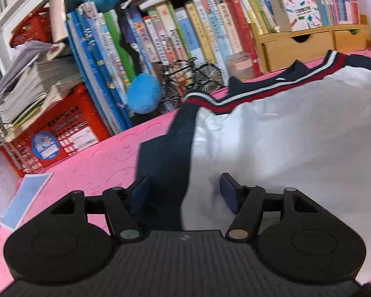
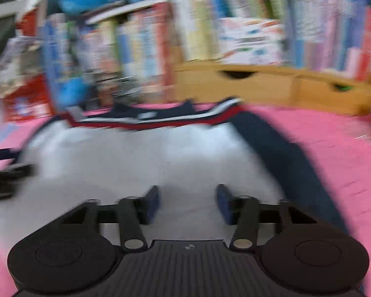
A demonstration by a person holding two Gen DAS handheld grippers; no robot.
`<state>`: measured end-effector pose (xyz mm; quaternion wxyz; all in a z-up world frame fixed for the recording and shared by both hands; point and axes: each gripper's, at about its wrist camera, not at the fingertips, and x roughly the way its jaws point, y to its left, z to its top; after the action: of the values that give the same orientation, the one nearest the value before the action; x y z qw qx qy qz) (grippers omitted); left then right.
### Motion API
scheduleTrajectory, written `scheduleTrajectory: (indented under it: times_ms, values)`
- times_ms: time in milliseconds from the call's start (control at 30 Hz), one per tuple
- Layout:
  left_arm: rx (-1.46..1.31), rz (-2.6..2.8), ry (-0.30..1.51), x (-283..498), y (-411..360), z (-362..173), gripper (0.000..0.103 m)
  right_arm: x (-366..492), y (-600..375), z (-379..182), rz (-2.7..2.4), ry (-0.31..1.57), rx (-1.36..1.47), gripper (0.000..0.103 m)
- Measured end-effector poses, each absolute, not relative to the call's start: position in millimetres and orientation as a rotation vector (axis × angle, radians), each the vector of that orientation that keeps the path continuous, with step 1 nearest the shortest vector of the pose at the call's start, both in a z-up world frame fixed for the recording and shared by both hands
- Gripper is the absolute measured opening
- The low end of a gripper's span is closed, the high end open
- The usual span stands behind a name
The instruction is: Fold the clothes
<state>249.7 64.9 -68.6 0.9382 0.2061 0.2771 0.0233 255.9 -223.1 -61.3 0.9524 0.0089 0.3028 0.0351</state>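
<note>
A white shirt [image 1: 284, 136] with navy sleeves and a red, white and navy striped collar [image 1: 235, 99] lies flat on the pink tabletop [image 1: 94, 158]. My left gripper [image 1: 184, 193] hovers open over the shirt's left side. Its left pad is above the navy sleeve [image 1: 165, 148] and its right pad above the white cloth. In the blurred right wrist view, my right gripper [image 2: 187, 203] stands open over the white body of the shirt [image 2: 136, 153], with the other navy sleeve [image 2: 284, 153] to its right. Neither gripper pinches any cloth.
Rows of upright books [image 1: 160, 37] line the back, with a wooden drawer box [image 1: 309, 44], a model bicycle [image 1: 190, 81], blue plush toys [image 1: 143, 96] and a red crate [image 1: 61, 133] full of papers. A blue-and-white sheet [image 1: 24, 200] lies at the left table edge.
</note>
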Motion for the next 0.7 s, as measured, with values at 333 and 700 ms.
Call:
scheduleTrajectory:
  times_ms: [333,700]
  values:
    - [0.360,0.115,0.573,252.3,87.7,-75.8,0.065,272.6,-308.4,-83.5,-0.143,0.648,0.143,0.083]
    - [0.321,0.117,0.577,254.3,90.3,-75.9,0.065,241.6,-254.5,-42.3,-0.081,0.519,-0.009,0.081]
